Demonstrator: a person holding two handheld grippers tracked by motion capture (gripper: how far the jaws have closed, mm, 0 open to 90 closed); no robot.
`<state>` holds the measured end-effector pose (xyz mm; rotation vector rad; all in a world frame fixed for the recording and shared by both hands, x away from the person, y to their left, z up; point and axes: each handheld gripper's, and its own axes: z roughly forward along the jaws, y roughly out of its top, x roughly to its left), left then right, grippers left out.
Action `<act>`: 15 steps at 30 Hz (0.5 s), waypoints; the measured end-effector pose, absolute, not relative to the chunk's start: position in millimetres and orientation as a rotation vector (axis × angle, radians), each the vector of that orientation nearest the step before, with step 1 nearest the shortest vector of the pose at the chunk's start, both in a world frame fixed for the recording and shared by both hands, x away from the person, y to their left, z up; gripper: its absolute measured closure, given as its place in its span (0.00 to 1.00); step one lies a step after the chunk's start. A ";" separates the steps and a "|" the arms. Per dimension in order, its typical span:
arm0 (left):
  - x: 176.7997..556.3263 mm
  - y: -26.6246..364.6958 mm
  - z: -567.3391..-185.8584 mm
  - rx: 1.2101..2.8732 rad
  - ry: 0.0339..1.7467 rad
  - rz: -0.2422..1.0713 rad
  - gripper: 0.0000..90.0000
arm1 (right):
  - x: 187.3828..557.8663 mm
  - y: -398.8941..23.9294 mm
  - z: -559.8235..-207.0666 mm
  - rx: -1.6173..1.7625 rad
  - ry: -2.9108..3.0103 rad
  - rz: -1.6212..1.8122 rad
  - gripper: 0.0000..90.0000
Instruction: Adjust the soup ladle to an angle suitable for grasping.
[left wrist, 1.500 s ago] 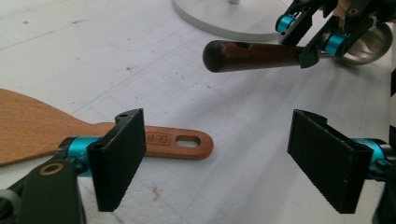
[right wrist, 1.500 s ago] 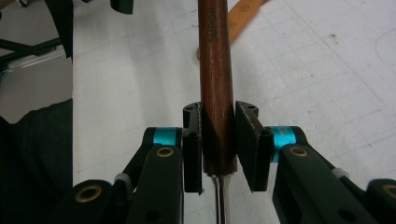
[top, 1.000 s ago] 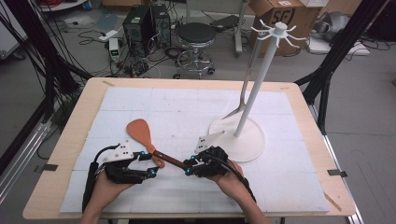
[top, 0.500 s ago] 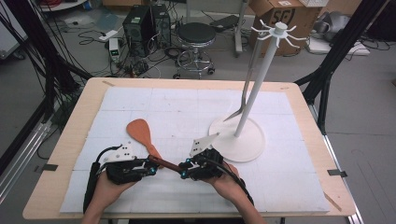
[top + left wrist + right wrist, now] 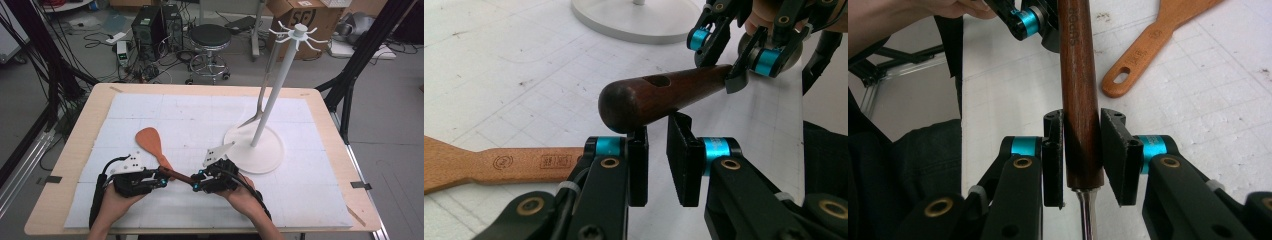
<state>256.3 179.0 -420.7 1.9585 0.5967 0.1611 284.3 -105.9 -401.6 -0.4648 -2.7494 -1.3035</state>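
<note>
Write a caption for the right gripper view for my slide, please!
Right claw clamps a dark brown wooden handle above a pale wooden spatula.

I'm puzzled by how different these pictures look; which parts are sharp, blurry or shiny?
High view: even, soft light, slightly grainy, faint shadows. Left gripper view: the dark wooden handle is sharp with a glossy highlight; the nearest jaws look soft. Right gripper view: handle crisp, the light wooden spatula and the table edges less so.
</note>
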 end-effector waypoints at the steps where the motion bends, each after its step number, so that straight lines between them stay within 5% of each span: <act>1: 256.3 179.0 -420.7 1.958 0.596 0.160 0.88 | 283.6 -105.8 -401.4 -0.482 -2.744 -1.291 0.80; 15: 255.7 179.0 -419.6 1.953 0.583 0.156 0.87 | 285.1 -97.7 -407.5 -0.489 -2.749 -1.252 0.79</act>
